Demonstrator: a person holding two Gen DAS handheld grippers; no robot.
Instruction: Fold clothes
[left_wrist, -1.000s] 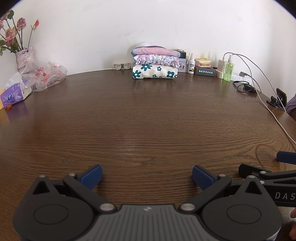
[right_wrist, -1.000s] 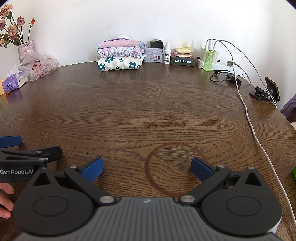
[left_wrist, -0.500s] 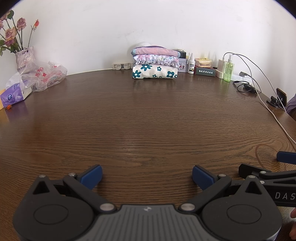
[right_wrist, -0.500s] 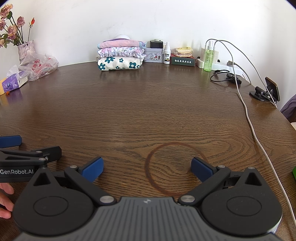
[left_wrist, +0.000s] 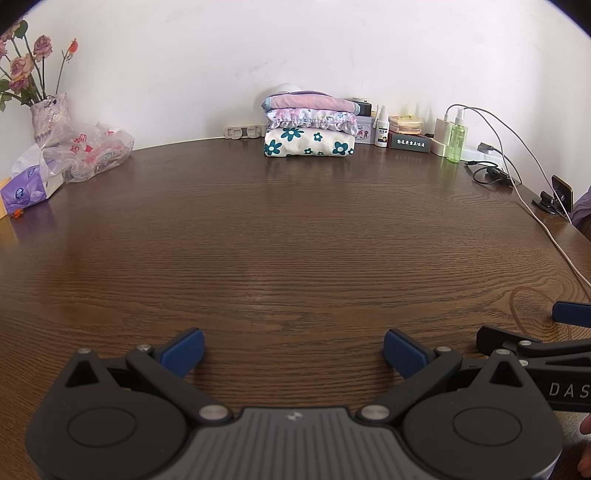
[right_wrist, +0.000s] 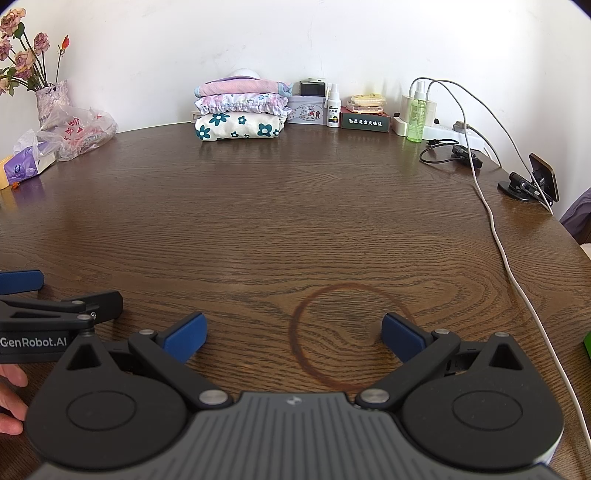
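Both tongs, left (left_wrist: 293, 350) and right (right_wrist: 293, 338), rested released on the bare worktop (left_wrist: 295, 240); folded clothes (left_wrist: 309, 127) sat stacked by the wall.

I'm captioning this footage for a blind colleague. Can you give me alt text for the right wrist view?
The right gripper sits open and empty, low over a dark wooden table, above a ring-shaped stain. Against the far white wall lies a stack of folded clothes, beside small bottles and boxes. The left gripper shows at the left edge; a white cable trails down the right.
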